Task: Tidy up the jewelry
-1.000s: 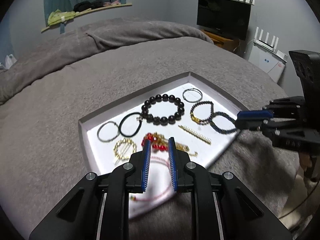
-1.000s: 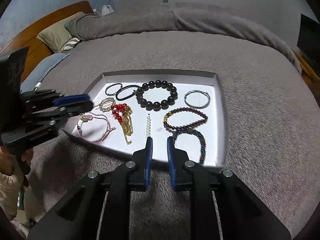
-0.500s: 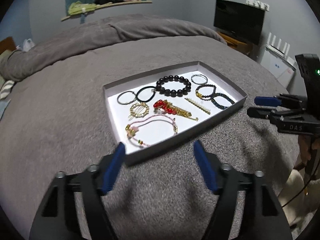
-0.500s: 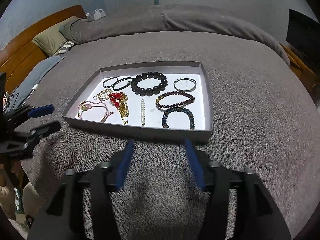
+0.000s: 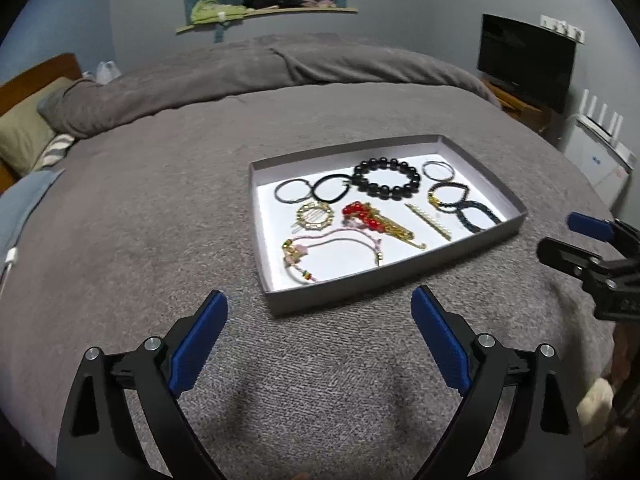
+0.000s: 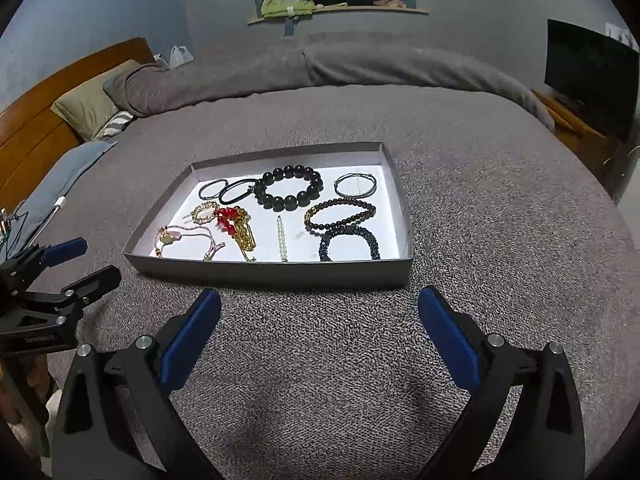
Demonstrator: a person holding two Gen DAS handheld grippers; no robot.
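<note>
A shallow grey tray [image 5: 400, 276] [image 6: 280, 270] lies on the grey bed cover. It holds several pieces of jewelry: a black bead bracelet [image 5: 386, 180] [image 6: 289, 189], a red and gold piece [image 5: 372, 220] [image 6: 236, 222], a pink cord bracelet [image 5: 332, 246] [image 6: 186, 238], a pearl pin [image 6: 282, 238], a dark blue bead bracelet [image 6: 349, 242] and thin rings. My left gripper [image 5: 319, 312] is open and empty, short of the tray's near edge. My right gripper [image 6: 319, 312] is open and empty, also short of the tray.
The bed cover [image 5: 160, 200] spreads all around the tray. Pillows [image 6: 88, 104] and a wooden headboard [image 6: 36, 120] are at the left. A TV [image 5: 524, 60] and a white router [image 5: 600, 148] stand at the right.
Both grippers have opened wide and pulled back from over the tray. The tray now lies further ahead of each one.
</note>
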